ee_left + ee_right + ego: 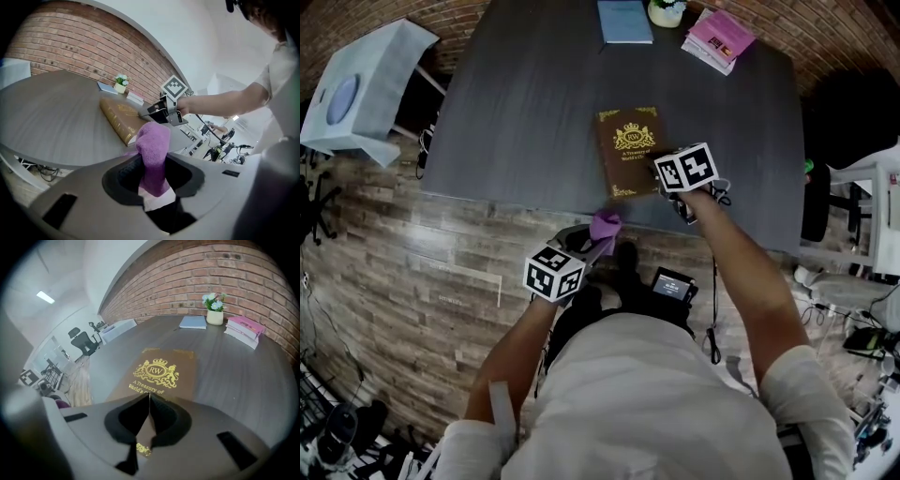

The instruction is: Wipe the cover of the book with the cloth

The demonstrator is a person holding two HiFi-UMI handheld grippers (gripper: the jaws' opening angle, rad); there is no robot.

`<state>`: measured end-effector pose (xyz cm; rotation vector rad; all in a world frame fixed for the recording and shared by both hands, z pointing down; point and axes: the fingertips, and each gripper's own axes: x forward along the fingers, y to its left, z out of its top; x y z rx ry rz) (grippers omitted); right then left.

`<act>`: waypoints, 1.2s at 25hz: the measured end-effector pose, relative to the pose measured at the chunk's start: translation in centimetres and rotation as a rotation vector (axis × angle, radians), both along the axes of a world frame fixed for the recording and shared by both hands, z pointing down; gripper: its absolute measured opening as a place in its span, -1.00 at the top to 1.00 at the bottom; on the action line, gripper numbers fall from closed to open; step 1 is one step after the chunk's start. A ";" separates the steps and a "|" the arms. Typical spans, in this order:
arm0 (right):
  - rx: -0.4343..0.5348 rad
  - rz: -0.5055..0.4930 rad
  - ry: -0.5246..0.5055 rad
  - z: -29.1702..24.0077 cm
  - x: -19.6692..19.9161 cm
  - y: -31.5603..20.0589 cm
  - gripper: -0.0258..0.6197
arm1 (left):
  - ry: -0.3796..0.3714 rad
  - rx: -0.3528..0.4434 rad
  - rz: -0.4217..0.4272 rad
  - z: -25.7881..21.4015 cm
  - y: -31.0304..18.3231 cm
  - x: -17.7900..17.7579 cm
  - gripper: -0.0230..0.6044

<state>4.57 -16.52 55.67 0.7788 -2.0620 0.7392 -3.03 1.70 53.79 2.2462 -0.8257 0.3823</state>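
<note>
Purple terry cloth [152,150] stands pinched between the jaws of the left gripper [152,166]. The jaws hold it about its middle at a moderate opening, and a bunched end sticks up past the tips. In the head view this gripper hangs off the near edge of the table [516,112], over the wooden floor [441,244]. The cloth is close to the book's near left corner but apart from it.

To the right, the book [628,150] lies flat and closed on the table near that edge, its brown cover with the gold crest facing up. Further right, the right gripper [149,398] has its jaws fully together with nothing between them. Its tips are set at the near right part of the cover, and I judge it is pinning the book so it cannot slide.

The step in hand looks like the approach, with the cloth held ready and the wiping not yet begun. The next move calls for carrying the cloth over the table edge, lowering the bunched end onto the cover and dragging it across. The cloth has to stay clear of the right gripper.

Whether the right tips press on the cover or sit just above it is unclear. In the head view the marker cube hides them. The gripper body cuts off the lower line of the title, and the cloth's lower end disappears into the left gripper's throat. No dust can be made out on the cover.
</note>
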 end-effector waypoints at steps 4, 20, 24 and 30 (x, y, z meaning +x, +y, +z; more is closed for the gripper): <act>0.058 0.024 -0.058 -1.4 0.1 0.7 0.87 | 0.069 -0.026 -0.054 -1.1 1.4 -1.8 0.50; 0.257 0.127 -0.264 -11.6 -1.4 5.4 0.57 | 0.247 0.143 -0.222 -11.5 3.3 -11.0 0.50; 0.302 0.127 -0.317 -14.0 -2.4 7.7 0.57 | 0.301 0.214 -0.239 -14.5 3.2 -11.9 0.50; 0.373 0.141 -0.384 -17.0 -3.2 12.0 0.64 | 0.380 0.271 -0.199 -18.0 4.5 -11.9 0.50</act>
